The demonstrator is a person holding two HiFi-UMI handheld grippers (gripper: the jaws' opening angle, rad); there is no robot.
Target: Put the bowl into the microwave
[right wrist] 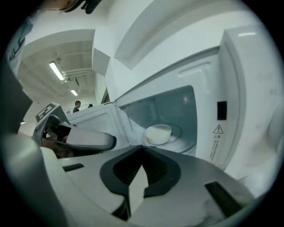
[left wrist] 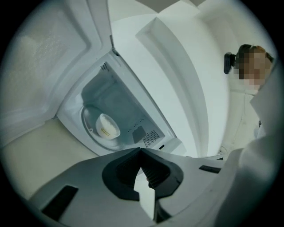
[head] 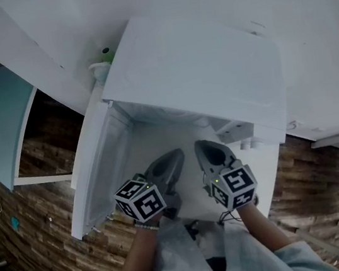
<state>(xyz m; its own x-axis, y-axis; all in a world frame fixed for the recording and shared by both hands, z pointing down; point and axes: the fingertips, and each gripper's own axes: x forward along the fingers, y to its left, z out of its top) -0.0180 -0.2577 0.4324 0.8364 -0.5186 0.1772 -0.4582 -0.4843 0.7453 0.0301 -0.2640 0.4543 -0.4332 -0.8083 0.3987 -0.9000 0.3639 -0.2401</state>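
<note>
Sitting on the turntable [right wrist: 181, 131] inside the microwave [head: 196, 63], the bowl [right wrist: 158, 133] lies straight ahead of both grippers, beyond their tips and apart from them. The left gripper [head: 172, 161] and the right gripper [head: 205, 151] are both closed and hold nothing. The door [head: 96, 175] stands open at the left, nearer the left gripper; nothing seems to block its swing.

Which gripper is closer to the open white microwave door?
The left gripper: it sits on the side where the white microwave door hangs open; the right gripper is farther across.
</note>
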